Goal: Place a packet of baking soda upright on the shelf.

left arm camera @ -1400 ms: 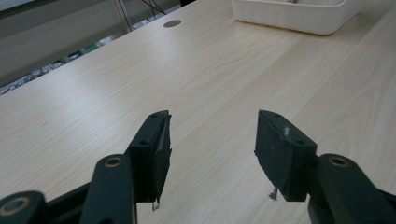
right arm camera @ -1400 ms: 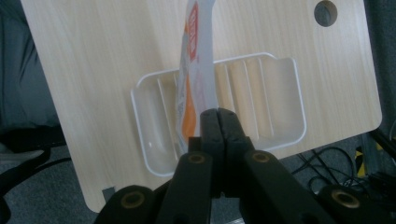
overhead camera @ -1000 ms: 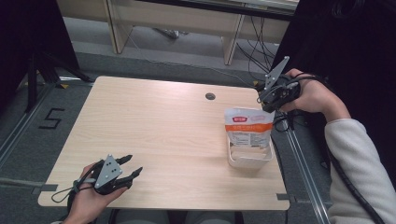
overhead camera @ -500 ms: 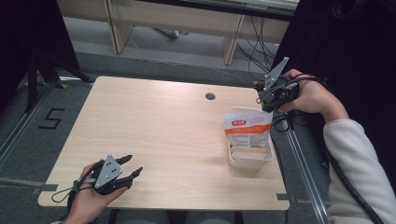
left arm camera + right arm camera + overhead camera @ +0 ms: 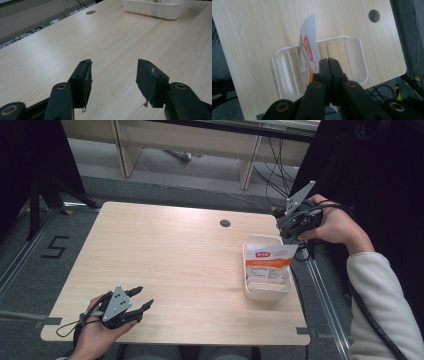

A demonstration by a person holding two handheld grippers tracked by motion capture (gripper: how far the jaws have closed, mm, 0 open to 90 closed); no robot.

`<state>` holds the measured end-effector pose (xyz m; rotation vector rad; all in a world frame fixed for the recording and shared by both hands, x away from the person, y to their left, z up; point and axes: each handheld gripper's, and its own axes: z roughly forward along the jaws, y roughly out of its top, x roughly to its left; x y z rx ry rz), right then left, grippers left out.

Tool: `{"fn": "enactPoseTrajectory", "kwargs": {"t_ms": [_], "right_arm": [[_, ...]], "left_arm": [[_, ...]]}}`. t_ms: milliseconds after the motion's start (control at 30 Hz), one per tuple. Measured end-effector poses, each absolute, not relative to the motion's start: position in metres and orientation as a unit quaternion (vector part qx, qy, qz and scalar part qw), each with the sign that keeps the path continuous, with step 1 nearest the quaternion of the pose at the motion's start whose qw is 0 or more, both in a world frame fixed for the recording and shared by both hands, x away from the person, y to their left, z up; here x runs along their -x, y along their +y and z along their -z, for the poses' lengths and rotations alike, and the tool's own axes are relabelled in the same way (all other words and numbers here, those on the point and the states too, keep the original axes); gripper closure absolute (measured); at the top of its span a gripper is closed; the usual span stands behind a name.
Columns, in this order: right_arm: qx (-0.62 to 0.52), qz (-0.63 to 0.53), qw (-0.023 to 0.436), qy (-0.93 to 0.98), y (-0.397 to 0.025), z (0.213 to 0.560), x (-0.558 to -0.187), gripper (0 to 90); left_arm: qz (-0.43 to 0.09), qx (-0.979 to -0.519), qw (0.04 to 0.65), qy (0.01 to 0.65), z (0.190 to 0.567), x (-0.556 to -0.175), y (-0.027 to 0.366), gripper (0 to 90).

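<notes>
Left gripper (image 5: 142,300) sits at the table's (image 5: 165,250) near left corner, jaws spread wide with bare wood between them, held in the person's left hand (image 5: 95,335). Further back by the right edge there's a white tray (image 5: 265,292) with an orange-and-white pouch (image 5: 268,260) standing in it. Right gripper (image 5: 287,226) is clamped onto the pouch's top corner, above the tray's far end.

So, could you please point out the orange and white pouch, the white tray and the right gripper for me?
Pouch (image 5: 269,261), high view, on its printed front.
White tray (image 5: 266,293), high view, on its near rim.
Right gripper (image 5: 328,65), right gripper view, between the tips of its closed fingers.
</notes>
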<state>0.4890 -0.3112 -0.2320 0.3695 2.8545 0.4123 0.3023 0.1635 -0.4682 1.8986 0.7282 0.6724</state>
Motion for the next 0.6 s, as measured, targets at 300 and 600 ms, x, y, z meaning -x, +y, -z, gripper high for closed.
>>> {"fn": "enactPoseTrajectory", "kwargs": {"t_ms": [300, 600], "right_arm": [[-0.172, -0.190, 0.128, 0.958, -0.307, 0.245, -0.475, 77.5], [-0.221, -0.296, 0.194, 0.909, -0.291, 0.276, -0.445, 58.3]], "left_arm": [[-0.276, -0.778, 0.478, 0.299, 0.468, -0.302, 0.164, 44.2], [-0.283, -0.783, 0.465, 0.302, 0.469, -0.303, 0.166, 40.5]]}}
